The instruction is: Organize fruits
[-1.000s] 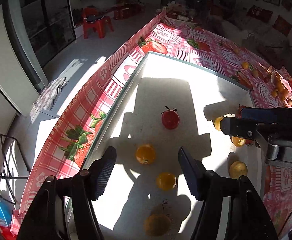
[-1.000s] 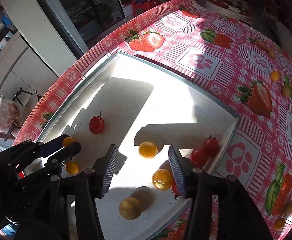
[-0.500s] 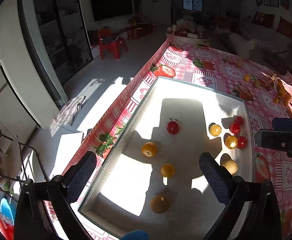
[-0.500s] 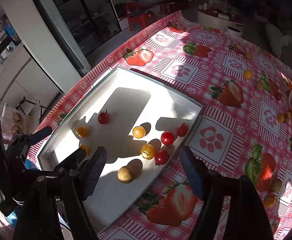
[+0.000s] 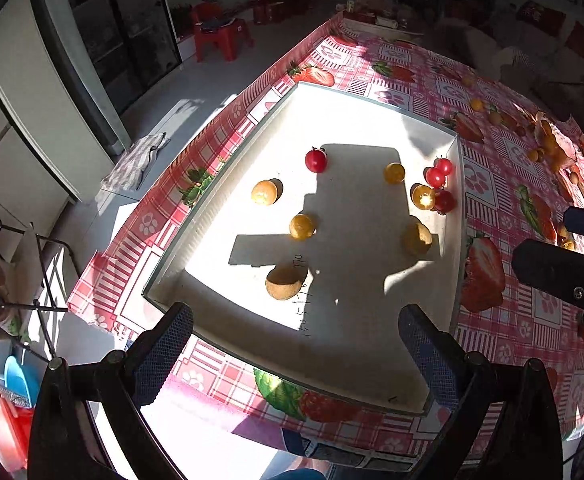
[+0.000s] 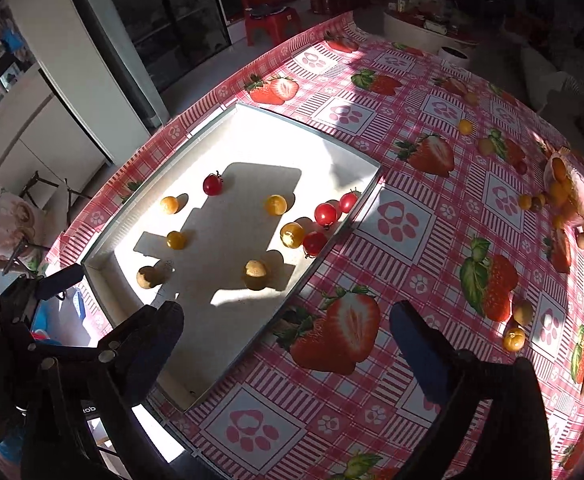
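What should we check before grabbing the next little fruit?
1. Left gripper fingers spread wide, empty: ok.
2. Right gripper fingers spread wide, empty: ok.
3. White tray lies flat on the tablecloth, with bare floor for more fruit: ok.
4. Tray sorted by colour: not ok; one red tomato sits apart from the three reds by the right wall.
5. Loose fruit outside the tray, like the yellow one: not ok.
6. Which fruit goes next: cannot tell.
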